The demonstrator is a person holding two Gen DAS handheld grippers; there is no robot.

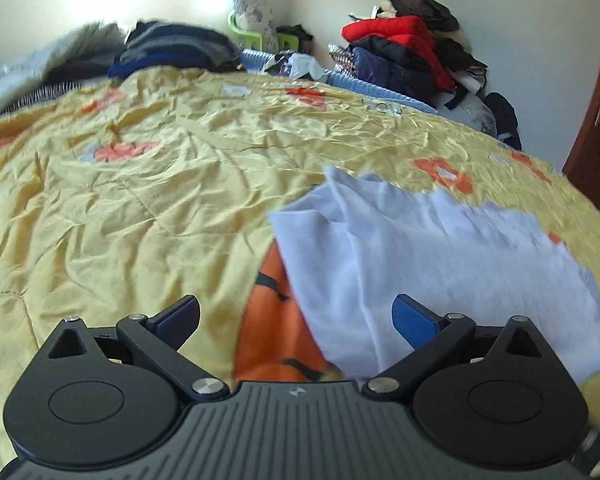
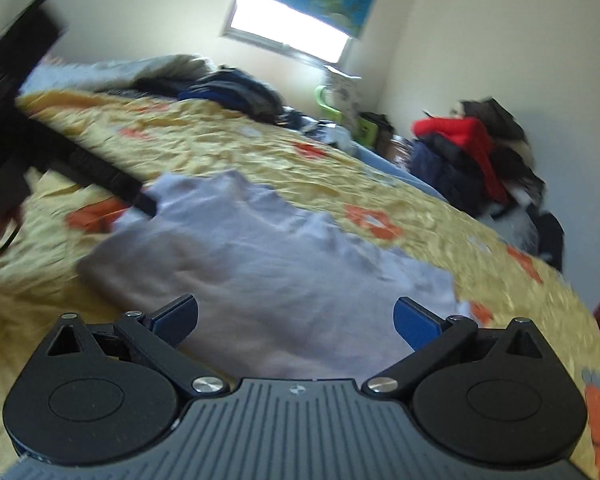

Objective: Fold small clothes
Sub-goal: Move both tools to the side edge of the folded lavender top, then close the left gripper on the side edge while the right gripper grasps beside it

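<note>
White garment (image 1: 440, 264) lies on yellow floral bedspread (image 1: 140, 200).

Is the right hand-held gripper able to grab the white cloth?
Probably yes. The right hand-held gripper is open just above the white cloth on the yellow bedspread, with nothing between them.

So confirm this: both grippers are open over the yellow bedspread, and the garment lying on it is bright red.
Wrong on colour. The garment on the yellow bedspread is pale lavender-white, as the right wrist view shows. Red appears only in the clothes pile by the wall. The left gripper and right gripper are both open.
</note>
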